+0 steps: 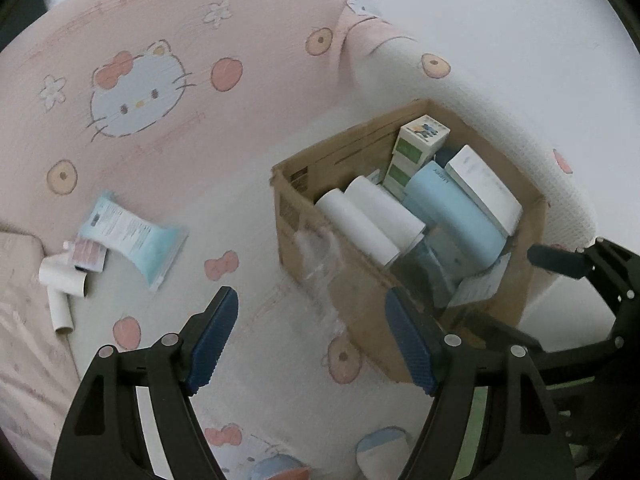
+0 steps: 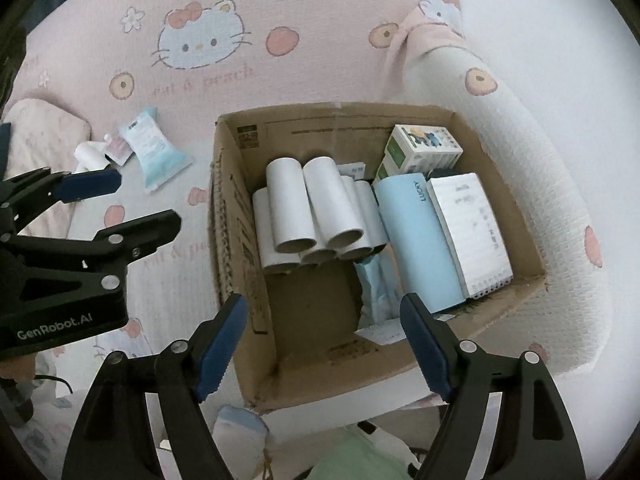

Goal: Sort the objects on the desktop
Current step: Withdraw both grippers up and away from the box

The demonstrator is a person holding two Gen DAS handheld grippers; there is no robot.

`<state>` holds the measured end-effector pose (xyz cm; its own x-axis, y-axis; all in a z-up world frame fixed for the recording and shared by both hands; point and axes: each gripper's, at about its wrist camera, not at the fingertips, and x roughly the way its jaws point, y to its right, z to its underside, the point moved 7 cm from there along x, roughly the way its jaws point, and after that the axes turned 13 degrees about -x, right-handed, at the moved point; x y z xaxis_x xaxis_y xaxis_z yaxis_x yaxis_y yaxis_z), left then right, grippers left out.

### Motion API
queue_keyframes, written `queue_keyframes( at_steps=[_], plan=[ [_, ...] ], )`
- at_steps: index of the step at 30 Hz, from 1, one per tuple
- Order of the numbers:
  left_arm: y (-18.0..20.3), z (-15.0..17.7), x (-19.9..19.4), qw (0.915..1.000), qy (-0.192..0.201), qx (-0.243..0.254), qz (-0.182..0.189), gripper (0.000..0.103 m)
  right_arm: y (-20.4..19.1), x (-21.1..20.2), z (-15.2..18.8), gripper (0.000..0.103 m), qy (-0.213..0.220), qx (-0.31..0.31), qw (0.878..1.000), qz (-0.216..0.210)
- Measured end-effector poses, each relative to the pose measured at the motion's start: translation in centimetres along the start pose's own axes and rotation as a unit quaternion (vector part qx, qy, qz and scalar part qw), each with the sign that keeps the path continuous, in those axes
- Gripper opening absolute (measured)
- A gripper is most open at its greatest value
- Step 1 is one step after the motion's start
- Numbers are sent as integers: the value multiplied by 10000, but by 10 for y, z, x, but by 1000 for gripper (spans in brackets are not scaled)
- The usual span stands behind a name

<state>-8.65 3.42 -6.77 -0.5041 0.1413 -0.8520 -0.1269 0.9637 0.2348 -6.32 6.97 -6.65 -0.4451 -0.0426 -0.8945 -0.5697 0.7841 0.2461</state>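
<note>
Well ahead and left of the left gripper [image 1: 308, 340], whose fingers stand wide apart and empty, a blue pouch [image 1: 134, 236], a small card and loose white tubes [image 1: 62, 280] lie on the bed. The cardboard box [image 2: 248, 216], already holding tubes and boxes, sits just ahead of the right gripper [image 2: 324, 344], fingers likewise apart. Judged between pickups; next calls for reaching left for the leftovers.

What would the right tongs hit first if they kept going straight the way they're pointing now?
Most likely the cardboard box. The right tongs stand open and empty, aimed down at its near end, where bare cardboard floor shows in front of the white paper tubes. Depth is unclear, so the near wall could come first.
</note>
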Motion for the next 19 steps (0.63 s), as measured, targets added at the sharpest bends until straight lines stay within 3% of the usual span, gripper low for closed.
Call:
queue_keyframes(
  at_steps=[7, 13, 19],
  plan=[
    [-15, 11, -8, 9999, -86, -59, 105, 79, -17, -15, -4, 78, 36, -362, 9985, 404],
    [-23, 15, -11, 9998, -104, -154, 58, 79, -31, -17, -6, 78, 66, -585, 9978, 294],
    [-10, 18, -10, 9999, -98, 51, 70, 79, -27, -18, -3, 78, 102, -558, 9980, 269]
  ],
)
